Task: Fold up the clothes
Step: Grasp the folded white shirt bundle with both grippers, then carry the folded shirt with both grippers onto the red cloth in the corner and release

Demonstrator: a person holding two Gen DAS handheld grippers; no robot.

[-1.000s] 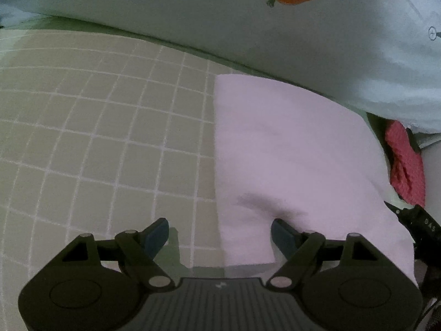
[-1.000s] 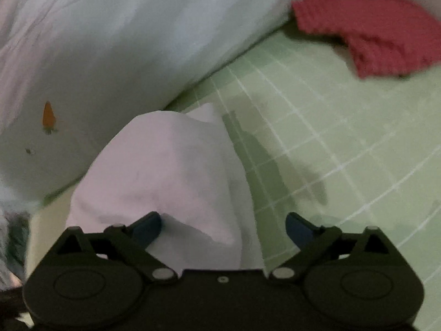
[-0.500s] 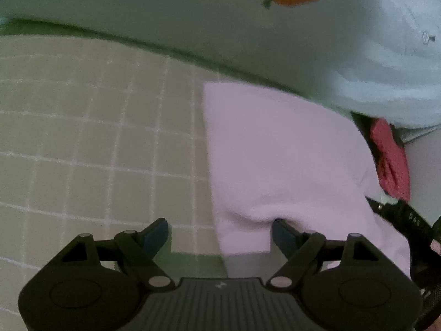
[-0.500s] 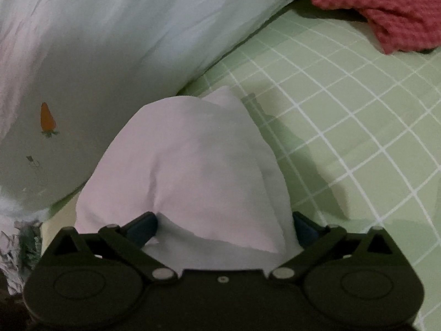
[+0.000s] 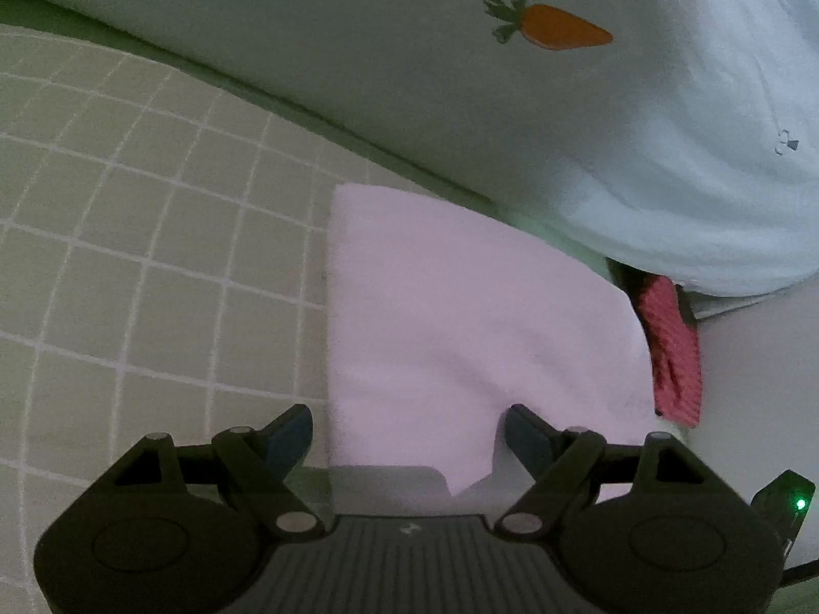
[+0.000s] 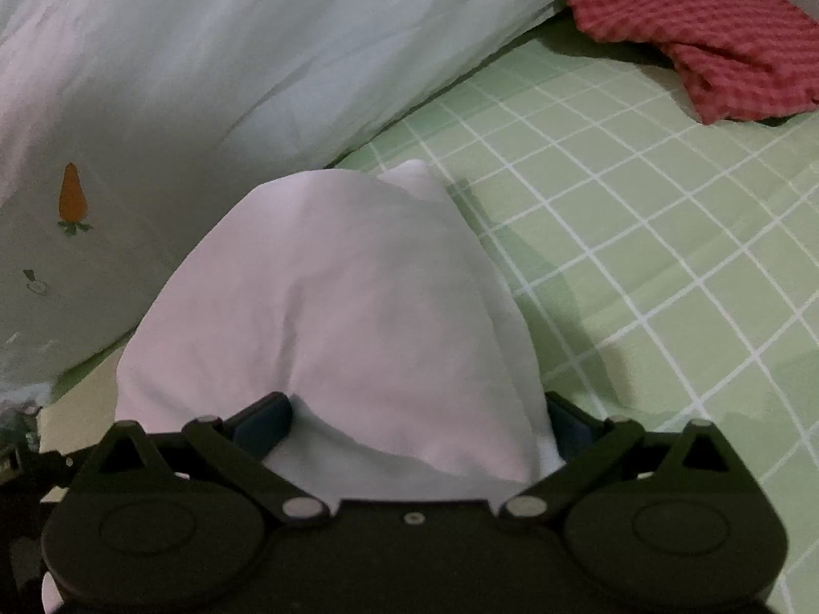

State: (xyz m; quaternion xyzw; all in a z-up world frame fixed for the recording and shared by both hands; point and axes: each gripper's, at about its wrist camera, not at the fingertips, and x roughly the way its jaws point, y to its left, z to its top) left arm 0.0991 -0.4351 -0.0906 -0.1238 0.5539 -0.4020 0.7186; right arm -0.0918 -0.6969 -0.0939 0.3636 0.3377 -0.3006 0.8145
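A folded pale pink cloth (image 5: 460, 327) lies on the green checked bed sheet (image 5: 128, 256), close to a white pillow. My left gripper (image 5: 409, 435) is open, and the cloth's near edge lies between its fingers. In the right wrist view the same pink cloth (image 6: 332, 317) bulges up. My right gripper (image 6: 414, 419) is open wide, and the cloth's near end fills the gap between its fingers.
A white pillow with a carrot print (image 5: 512, 77) lies along the far side, also in the right wrist view (image 6: 205, 77). A red knitted cloth (image 6: 716, 41) lies on the sheet at the far right, and shows beside the pink cloth (image 5: 670, 348).
Both grippers have moved forward onto the pink cloth. The cloth now lies deeper between the right fingers and covers more of the gap. Both stay open.
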